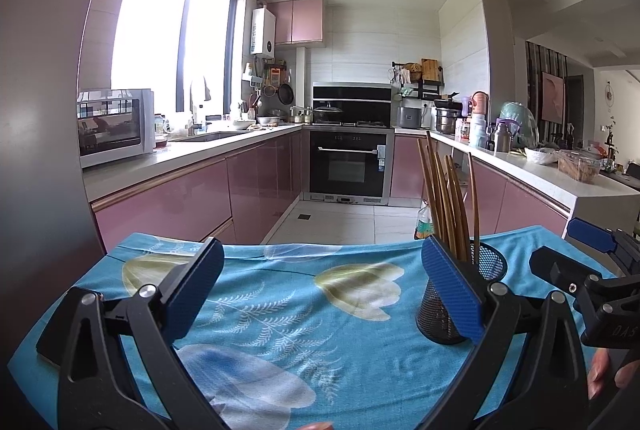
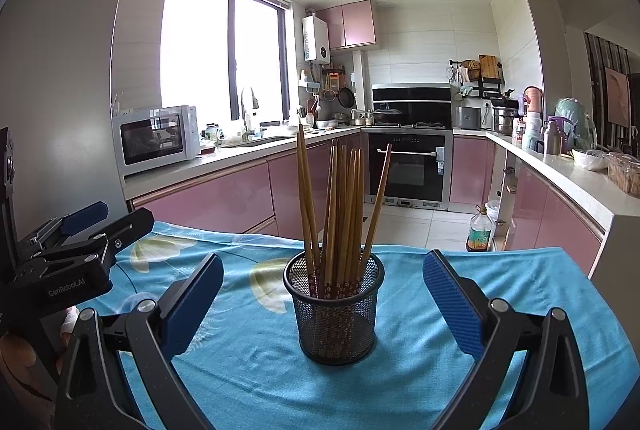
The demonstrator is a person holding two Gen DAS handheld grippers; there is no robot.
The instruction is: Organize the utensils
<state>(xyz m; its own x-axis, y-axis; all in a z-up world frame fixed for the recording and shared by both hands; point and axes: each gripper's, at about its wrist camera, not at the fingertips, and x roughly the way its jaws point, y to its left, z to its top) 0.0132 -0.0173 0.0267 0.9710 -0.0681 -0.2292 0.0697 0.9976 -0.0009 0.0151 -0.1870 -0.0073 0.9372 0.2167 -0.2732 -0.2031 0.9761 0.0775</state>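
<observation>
Chopsticks, a bundle of long brown wooden sticks with patterned red tips pointing down, stood upright in a black wire-mesh cylindrical holder on a desk draped in a bright blue cloth printed with pale flowers, in a kitchen of pink cabinets. The right tongs, with blue-padded fingers on black arms, were spread wide and empty, the holder sitting between and just ahead of the pads without touching either. The left tongs were likewise wide and held nothing; from that side the holder sat partly hidden behind the nearer pad, so contact there could not be ruled out. No loose utensils were visible on the cloth, suggesting the sorting was at or near its end. The risks lay in the holder's proportions and footing: it looked light, carried tall sticks fanning out well above its rim, and rested on soft, slightly rumpled fabric. A sideways brush from either pad, or a pad dragging the cloth, would probably tip it and scatter the sticks toward the desk's far edge and the tiled floor beyond. One stick leaned apart from the rest and seemed the likeliest to catch on a passing finger.
</observation>
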